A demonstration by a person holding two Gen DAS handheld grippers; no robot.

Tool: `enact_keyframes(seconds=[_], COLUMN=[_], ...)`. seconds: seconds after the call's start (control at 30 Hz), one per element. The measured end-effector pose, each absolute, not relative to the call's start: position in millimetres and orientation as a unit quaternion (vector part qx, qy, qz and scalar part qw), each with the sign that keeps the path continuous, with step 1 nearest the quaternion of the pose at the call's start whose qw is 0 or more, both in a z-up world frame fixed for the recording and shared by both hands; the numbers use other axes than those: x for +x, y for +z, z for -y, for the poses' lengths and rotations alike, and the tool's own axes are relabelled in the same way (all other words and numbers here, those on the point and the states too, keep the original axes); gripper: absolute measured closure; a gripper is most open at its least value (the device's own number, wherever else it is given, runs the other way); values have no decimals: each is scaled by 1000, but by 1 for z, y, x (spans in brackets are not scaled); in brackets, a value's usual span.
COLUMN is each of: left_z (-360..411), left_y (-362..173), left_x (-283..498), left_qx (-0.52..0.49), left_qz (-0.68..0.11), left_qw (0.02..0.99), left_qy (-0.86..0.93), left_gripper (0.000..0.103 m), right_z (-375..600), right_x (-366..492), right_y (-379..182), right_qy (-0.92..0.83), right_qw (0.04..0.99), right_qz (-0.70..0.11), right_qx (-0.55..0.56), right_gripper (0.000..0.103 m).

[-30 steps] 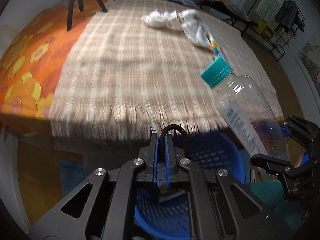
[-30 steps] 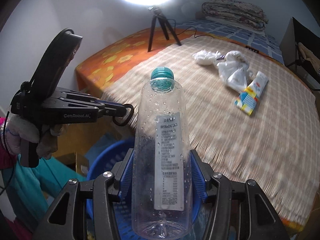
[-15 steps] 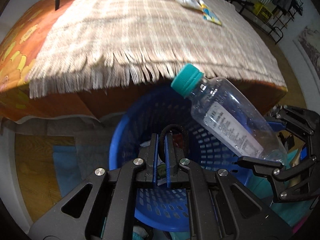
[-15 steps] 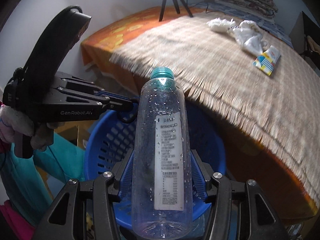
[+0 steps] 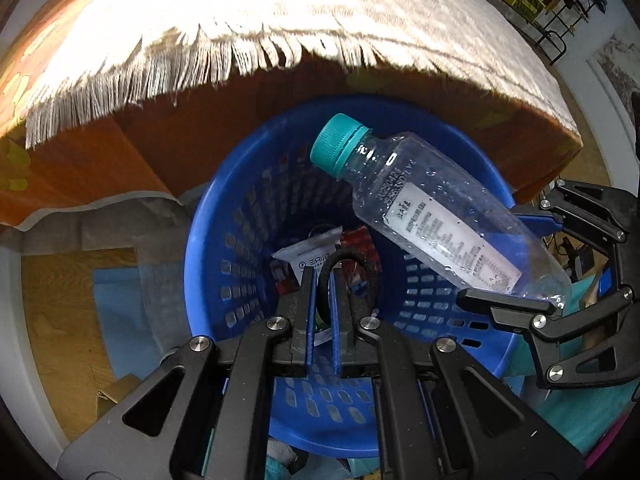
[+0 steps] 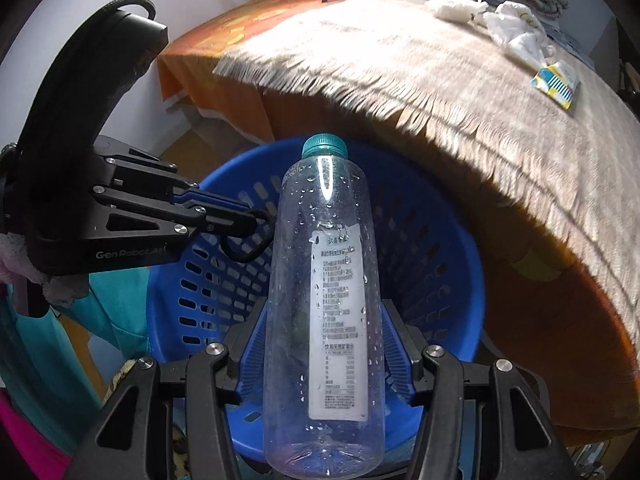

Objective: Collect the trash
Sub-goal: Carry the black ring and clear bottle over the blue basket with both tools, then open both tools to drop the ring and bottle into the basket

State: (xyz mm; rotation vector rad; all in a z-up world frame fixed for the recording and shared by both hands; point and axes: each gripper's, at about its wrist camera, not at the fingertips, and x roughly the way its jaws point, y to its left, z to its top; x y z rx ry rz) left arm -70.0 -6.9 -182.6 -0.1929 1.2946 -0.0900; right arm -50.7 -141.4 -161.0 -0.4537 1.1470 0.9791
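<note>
1. Right wrist view: the empty clear bottle [image 6: 324, 312] with its teal cap [image 6: 324, 146] is light and thin-walled, beaded with droplets, so probably slippery and easy to dent; the straight lower body is the sensible place to hold it
2. The right tongs [image 6: 324, 344] are clenched on that lower body, one blue pad on each side, opened only to the bottle's width
3. The bottle hangs over the mouth of the blue basket [image 5: 208, 216], cap towards the far rim, beside the bed with the fringed blanket [image 6: 460, 80]
4. The left tongs [image 5: 322, 292] are nearly closed, pinching a black hair tie [image 5: 370, 268] over the basket; it is soft and light
5. Wrappers [image 5: 308, 256] lie at the basket's bottom; crumpled tissues [image 6: 496, 20] and a striped packet [image 6: 556, 82] remain on the far right of the bed
</note>
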Motion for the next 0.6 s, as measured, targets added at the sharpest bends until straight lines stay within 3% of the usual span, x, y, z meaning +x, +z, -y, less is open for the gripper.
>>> enact_keyframes(seconds=[0.37,0.47,0.53,0.6], left_z=[14,15,18,17], left_y=[-193,-194,-191,-190], left_x=[-64,-63,-64,-64], left_qx=[-81,-82,-82,-80], left_qz=[-613,-615,-612,-609], left_qw=[784,783,786,788], left_qy=[-43,-41,-41,-41], left_gripper=[98,84,67,66], right_z=[133,133,133,132], right_x=[-50,-49,-48,-48], right_y=[-174,-176,-177,-178], right_qy=[439,440,440,441], right_qw=[697,696,695,694], right_qz=[-529,-532,-532,-532], right_qx=[-202,-200,-201,-201], right_gripper=[47,47,47,46])
